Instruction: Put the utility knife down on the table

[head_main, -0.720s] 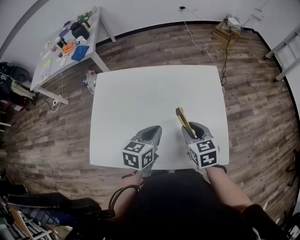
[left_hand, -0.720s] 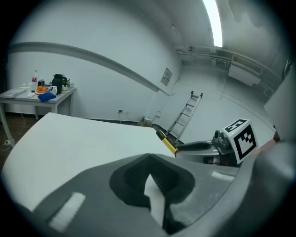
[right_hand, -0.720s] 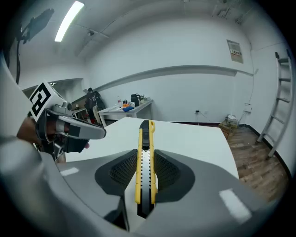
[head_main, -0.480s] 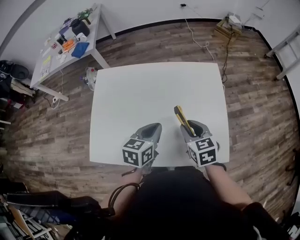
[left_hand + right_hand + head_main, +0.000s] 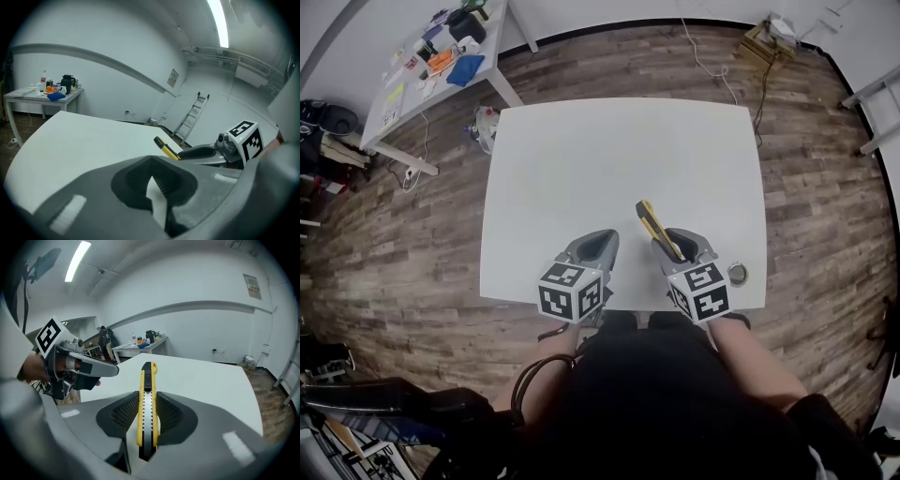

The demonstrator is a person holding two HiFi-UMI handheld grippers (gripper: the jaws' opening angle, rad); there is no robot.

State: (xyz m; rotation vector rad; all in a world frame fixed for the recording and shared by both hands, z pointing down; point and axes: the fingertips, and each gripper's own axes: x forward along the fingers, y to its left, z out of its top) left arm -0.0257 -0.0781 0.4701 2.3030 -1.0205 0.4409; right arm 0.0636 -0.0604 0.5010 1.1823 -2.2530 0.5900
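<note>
Utility knife [image 5: 147,401], yellow with a black tip and a notched metal track along its top, is sitting clamped between the ribbed black pads of the right tool [image 5: 147,420]. The jaws are pressing on its rear half from both sides. Its front half is sticking out ahead over the white bench [image 5: 206,380]. In the head view the knife is angling forward and slightly left above the near right part of the bench. Whether it is touching the surface cannot be told.

The left tool [image 5: 157,187] is hovering just beside the right one, near the bench's front edge. Its grey jaws are meeting at the tips, with nothing between them. Each tool is carrying a cube printed with black and white square markers, the left cube [image 5: 572,292] and the right cube [image 5: 701,291] both sitting close to the person's body.

A small round silvery object [image 5: 737,274] is lying on the bench just right of the right tool, near the front right corner; it is too small to identify.

The bench is smooth, matte and rectangular with rounded corners, standing on a brown wood-plank floor [image 5: 412,244]. A pale side bench [image 5: 417,112] at the far left is carrying a clutter of small things, among them a dark jug, something blue and something orange. A metal ladder [image 5: 190,117] is leaning against the white wall.
</note>
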